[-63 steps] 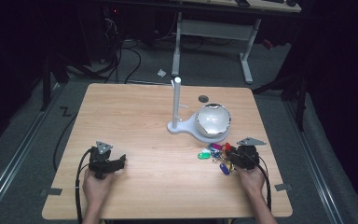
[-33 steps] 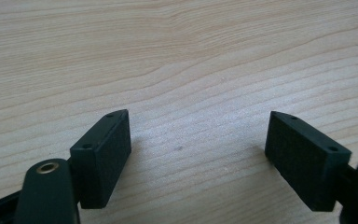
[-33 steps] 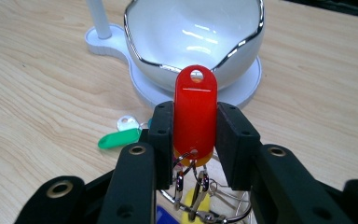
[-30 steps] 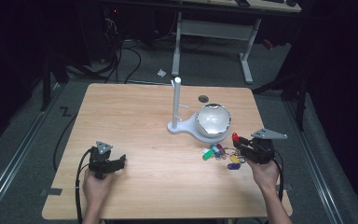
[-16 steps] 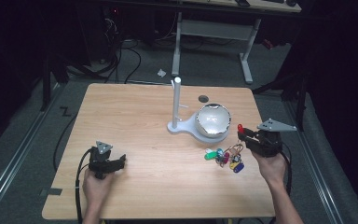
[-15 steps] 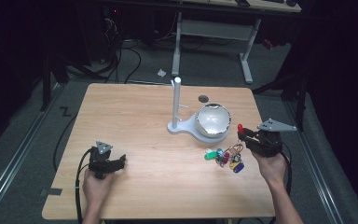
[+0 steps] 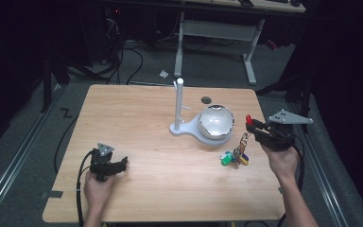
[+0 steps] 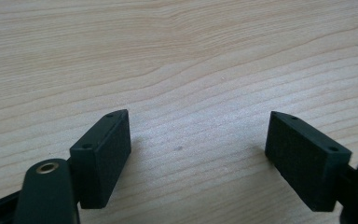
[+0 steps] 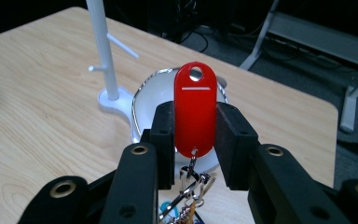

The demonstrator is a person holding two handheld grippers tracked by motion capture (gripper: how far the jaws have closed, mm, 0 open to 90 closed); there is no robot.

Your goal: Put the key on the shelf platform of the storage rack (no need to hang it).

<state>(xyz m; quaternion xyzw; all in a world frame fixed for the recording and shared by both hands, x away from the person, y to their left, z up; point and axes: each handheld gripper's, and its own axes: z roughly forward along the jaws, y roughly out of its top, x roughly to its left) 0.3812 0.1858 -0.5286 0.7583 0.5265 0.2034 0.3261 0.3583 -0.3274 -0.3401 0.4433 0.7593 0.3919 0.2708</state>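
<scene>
Red key tag (image 9: 195,109): I see right hand-held gripper (image 9: 195,140) pinching it, keys dangling, seemingly off desk (image 7: 146,123); left hand-held gripper (image 8: 198,156) spread, empty.

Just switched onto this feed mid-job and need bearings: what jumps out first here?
The red oval plastic key tag, clamped upright in the right gripper near the table's right edge, with a bunch of coloured tags dangling below it. Behind it stand a shiny round bowl and a white peg stand. The left gripper rests open on bare wood.
</scene>
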